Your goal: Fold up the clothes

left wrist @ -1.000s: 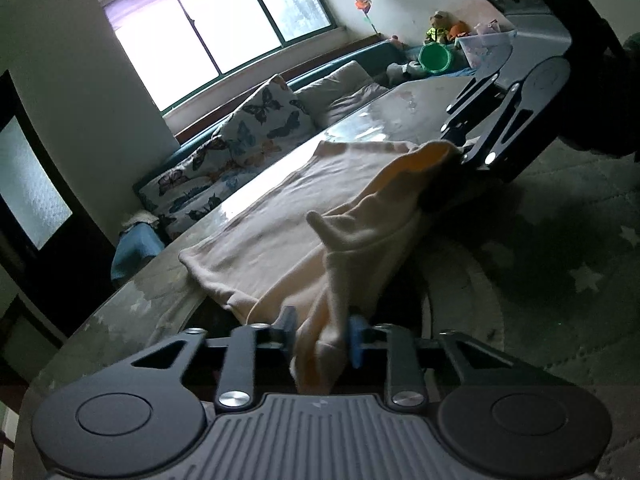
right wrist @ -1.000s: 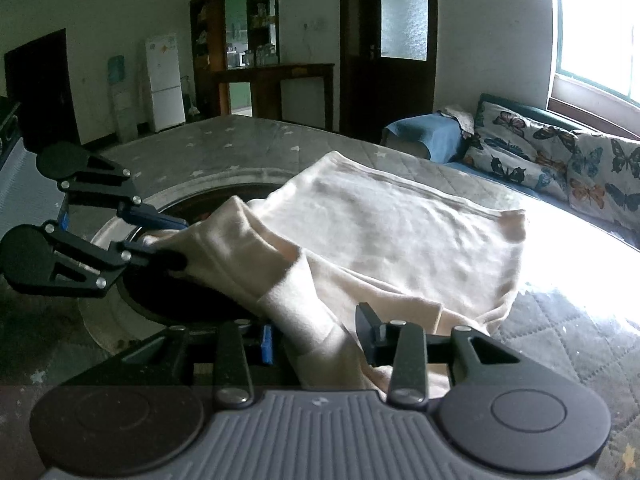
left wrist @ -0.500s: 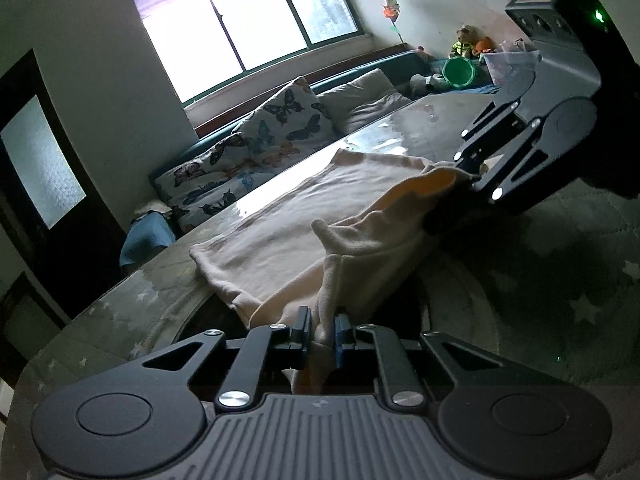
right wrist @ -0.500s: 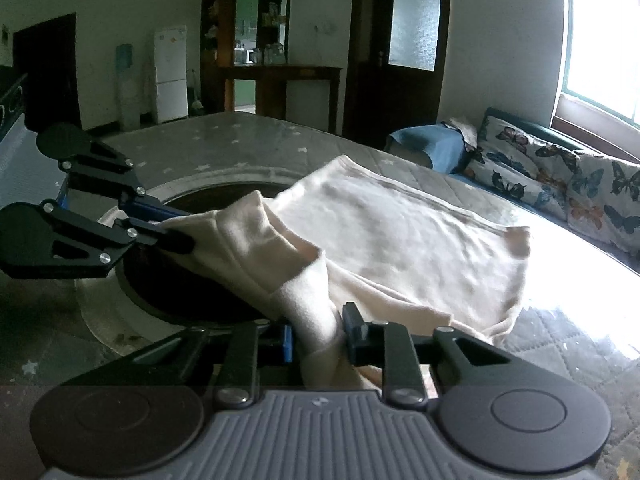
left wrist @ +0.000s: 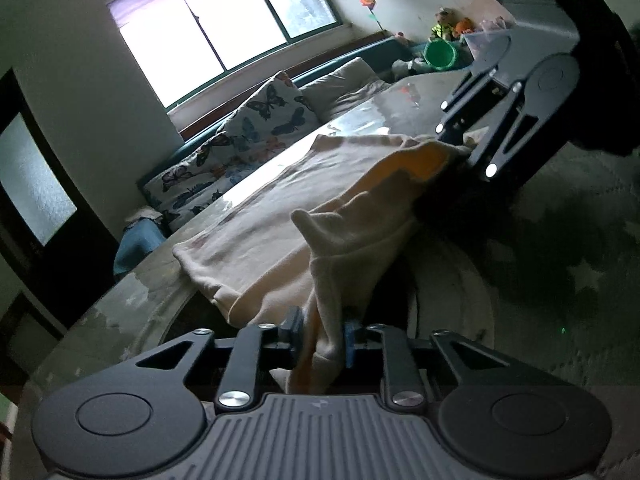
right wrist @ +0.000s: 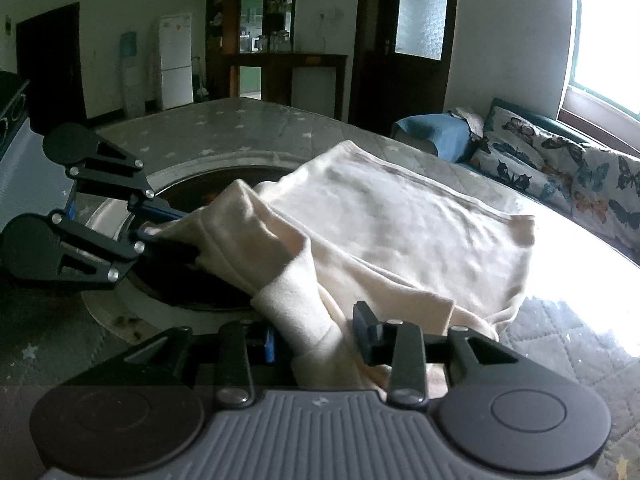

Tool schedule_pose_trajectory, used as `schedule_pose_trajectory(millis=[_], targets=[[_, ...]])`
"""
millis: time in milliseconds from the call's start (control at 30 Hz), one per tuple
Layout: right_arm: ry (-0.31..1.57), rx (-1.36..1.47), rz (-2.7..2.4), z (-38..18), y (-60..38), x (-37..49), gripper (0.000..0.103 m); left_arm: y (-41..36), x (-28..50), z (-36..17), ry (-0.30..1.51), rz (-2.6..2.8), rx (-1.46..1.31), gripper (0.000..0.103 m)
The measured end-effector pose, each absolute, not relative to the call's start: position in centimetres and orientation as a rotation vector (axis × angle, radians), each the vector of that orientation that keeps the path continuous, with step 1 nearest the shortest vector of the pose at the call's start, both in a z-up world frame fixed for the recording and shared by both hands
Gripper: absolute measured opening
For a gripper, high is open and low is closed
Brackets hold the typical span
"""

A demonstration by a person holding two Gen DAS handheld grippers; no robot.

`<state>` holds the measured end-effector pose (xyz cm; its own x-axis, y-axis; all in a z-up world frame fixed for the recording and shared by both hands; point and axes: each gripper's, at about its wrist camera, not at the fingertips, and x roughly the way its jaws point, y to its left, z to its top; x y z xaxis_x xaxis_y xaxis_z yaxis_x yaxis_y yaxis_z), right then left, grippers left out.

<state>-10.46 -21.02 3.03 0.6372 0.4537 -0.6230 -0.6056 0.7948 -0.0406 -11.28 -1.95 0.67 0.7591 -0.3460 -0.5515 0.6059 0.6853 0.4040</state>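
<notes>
A cream garment (left wrist: 280, 216) lies spread on a grey star-patterned table (left wrist: 560, 260); it also shows in the right wrist view (right wrist: 400, 224). Its near edge is lifted. My left gripper (left wrist: 322, 340) is shut on one end of that edge; it also shows in the right wrist view (right wrist: 160, 228). My right gripper (right wrist: 316, 340) has its jaws parted around the other end, the cloth draped between them; it also shows in the left wrist view (left wrist: 460, 144).
A dark round opening (right wrist: 192, 280) sits in the table under the lifted edge. A sofa with butterfly cushions (left wrist: 248, 136) runs along the window wall. A green bowl (left wrist: 440, 54) and toys stand at the far end.
My right gripper's jaws have parted wider than half a second ago. The left gripper closed on the cloth during the last second and stays shut. The lifted edge has shifted slightly.
</notes>
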Motion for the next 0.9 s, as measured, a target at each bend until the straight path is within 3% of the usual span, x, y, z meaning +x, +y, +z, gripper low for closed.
schedule_pose_trajectory(millis=[200, 900], targets=[[0.629, -0.258, 0.657, 3.5, -20.7, -11.0, 0.019, -1.3, -11.3, 1.7, 0.461, -0.542, 0.548, 0.011], [0.517, -0.246, 1.146, 6.5, -15.5, -17.9, 0.014, 8.0, -20.3, 8.0, 0.492, -0.390, 0.449, 0.009]])
